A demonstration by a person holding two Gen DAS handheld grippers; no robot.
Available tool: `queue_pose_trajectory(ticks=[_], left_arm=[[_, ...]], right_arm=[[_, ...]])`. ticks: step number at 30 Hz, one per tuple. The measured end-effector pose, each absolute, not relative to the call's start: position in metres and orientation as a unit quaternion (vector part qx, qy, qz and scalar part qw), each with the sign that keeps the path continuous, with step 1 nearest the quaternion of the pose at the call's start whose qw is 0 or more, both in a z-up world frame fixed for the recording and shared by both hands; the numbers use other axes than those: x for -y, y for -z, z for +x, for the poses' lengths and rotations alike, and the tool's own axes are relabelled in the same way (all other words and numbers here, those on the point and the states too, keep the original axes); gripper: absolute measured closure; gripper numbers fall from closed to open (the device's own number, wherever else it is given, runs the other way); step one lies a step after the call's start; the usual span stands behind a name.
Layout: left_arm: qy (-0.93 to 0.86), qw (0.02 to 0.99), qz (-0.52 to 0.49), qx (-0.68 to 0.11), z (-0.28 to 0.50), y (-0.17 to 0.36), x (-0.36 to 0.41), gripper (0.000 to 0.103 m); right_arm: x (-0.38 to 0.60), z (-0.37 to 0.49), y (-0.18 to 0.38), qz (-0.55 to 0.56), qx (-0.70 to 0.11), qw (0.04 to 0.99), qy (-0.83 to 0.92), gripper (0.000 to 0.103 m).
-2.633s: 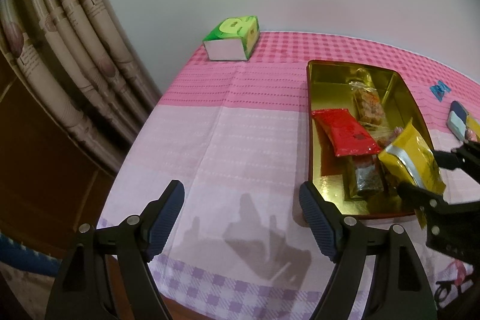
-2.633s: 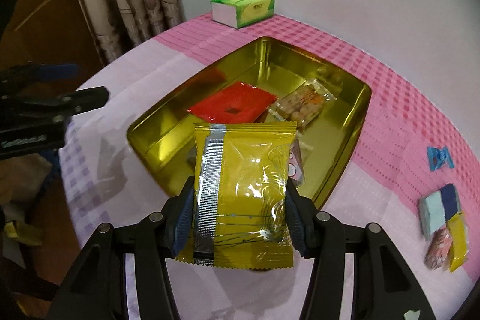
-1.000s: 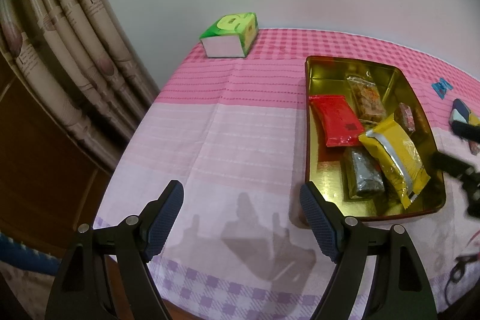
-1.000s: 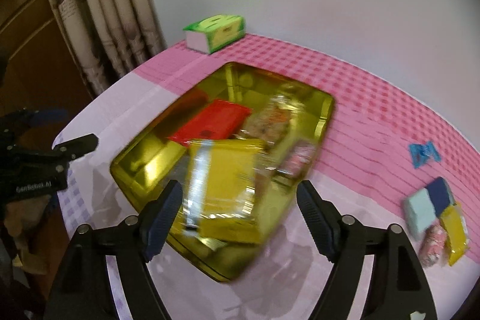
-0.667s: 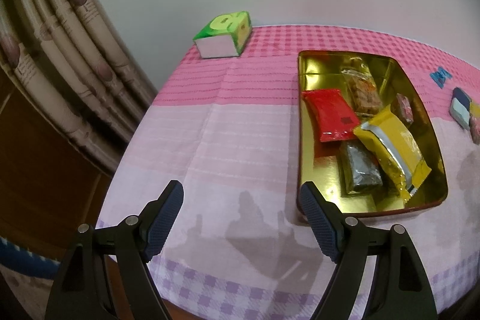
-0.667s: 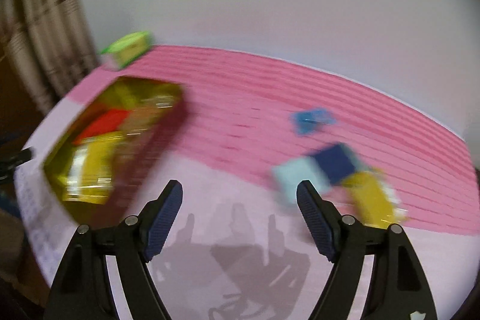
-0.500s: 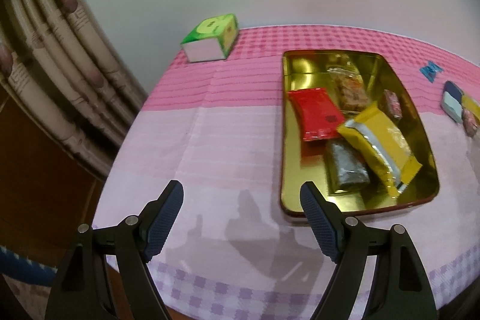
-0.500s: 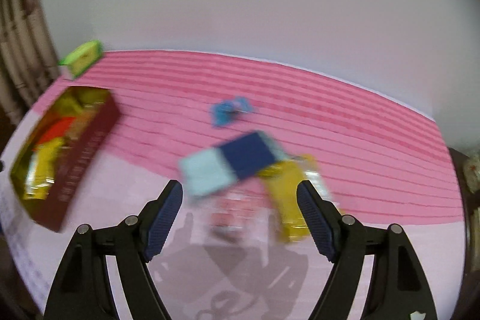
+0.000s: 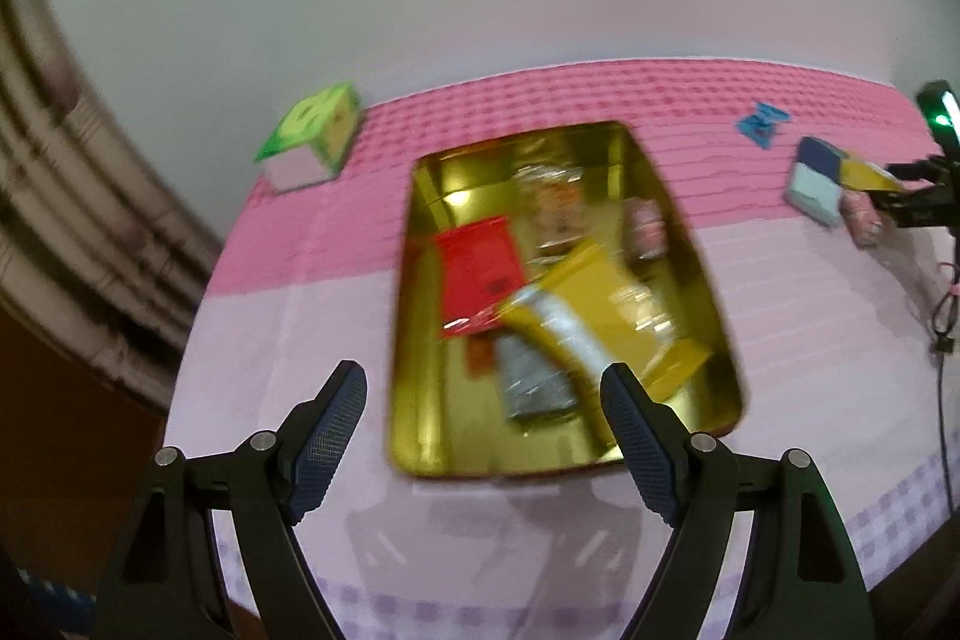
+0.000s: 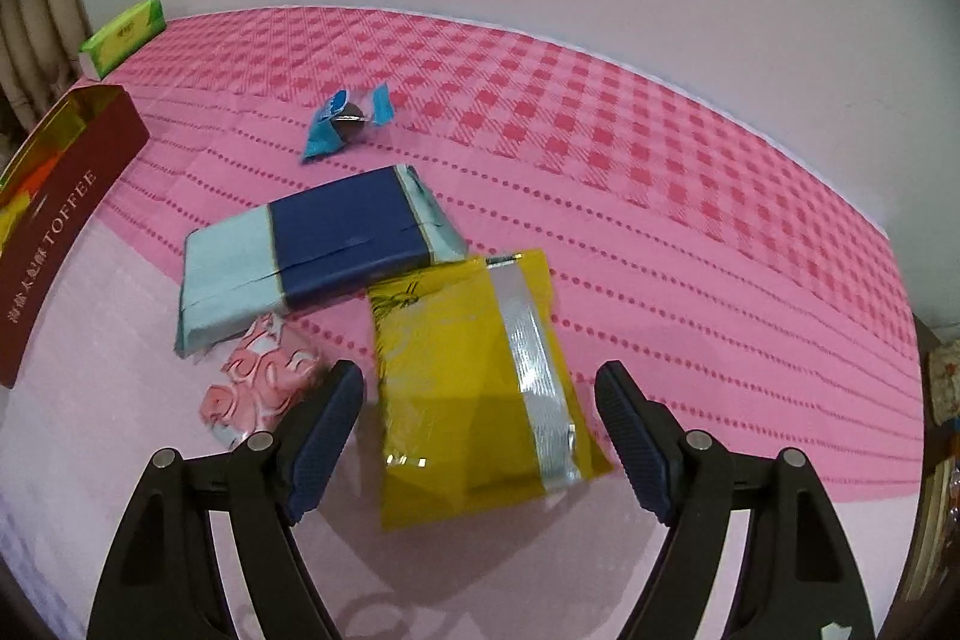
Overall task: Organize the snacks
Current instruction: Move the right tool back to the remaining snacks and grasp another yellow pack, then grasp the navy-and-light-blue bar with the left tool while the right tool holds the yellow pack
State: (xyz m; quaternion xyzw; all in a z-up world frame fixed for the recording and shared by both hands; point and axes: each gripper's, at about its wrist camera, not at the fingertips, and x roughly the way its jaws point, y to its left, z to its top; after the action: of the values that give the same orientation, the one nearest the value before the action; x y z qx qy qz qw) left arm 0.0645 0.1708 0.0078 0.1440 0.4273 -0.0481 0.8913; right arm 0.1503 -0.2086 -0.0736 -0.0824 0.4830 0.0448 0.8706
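A gold tin holds a red packet, a yellow packet, a grey packet and smaller sweets. My left gripper hovers open over its near edge, holding nothing. On the pink cloth to the right, a second yellow packet lies flat between the fingers of my open right gripper, pads clear of it on both sides. A navy and pale-blue packet, a pink sweet and a blue candy lie just beyond. The right gripper shows at the far right of the left wrist view.
A green tissue box stands at the table's back left corner, by the curtain. The tin's dark red side is at the left of the right wrist view. A wall runs behind the table. A cable hangs at the right edge.
The right gripper let the yellow packet drop into the tin, then swung right and came down over the loose snacks. The left gripper shifted right, bringing the tin between its fingers.
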Motion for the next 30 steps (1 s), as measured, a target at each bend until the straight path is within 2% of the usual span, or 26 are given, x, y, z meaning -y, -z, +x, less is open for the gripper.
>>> queue_pose_trajectory(ticks=[2, 3, 11, 18, 30], left_arm=[[0.066, 0.889, 0.153, -0.426, 0.07, -0.008, -0.152, 0.022], [0.072, 0.888, 0.157, -0.425, 0.072, -0.008, -0.143, 0.022], [0.133, 0.874, 0.197, -0.423, 0.099, 0.007, -0.053, 0.022], [0.184, 0.871, 0.199, -0.41, 0.122, 0.021, 0.01, 0.022], [0.234, 0.853, 0.213, -0.416, 0.151, 0.042, 0.068, 0.022]], right_arm=[[0.211, 0.155, 0.078, -0.074, -0.481, 0.872, -0.052, 0.028], [0.211, 0.157, 0.08, -0.069, -0.48, 0.873, -0.057, 0.034], [0.225, 0.147, 0.082, -0.034, -0.465, 0.882, -0.067, 0.043], [0.268, 0.123, 0.085, -0.006, -0.446, 0.895, 0.001, 0.044], [0.309, 0.103, 0.086, 0.011, -0.432, 0.901, 0.034, 0.044]])
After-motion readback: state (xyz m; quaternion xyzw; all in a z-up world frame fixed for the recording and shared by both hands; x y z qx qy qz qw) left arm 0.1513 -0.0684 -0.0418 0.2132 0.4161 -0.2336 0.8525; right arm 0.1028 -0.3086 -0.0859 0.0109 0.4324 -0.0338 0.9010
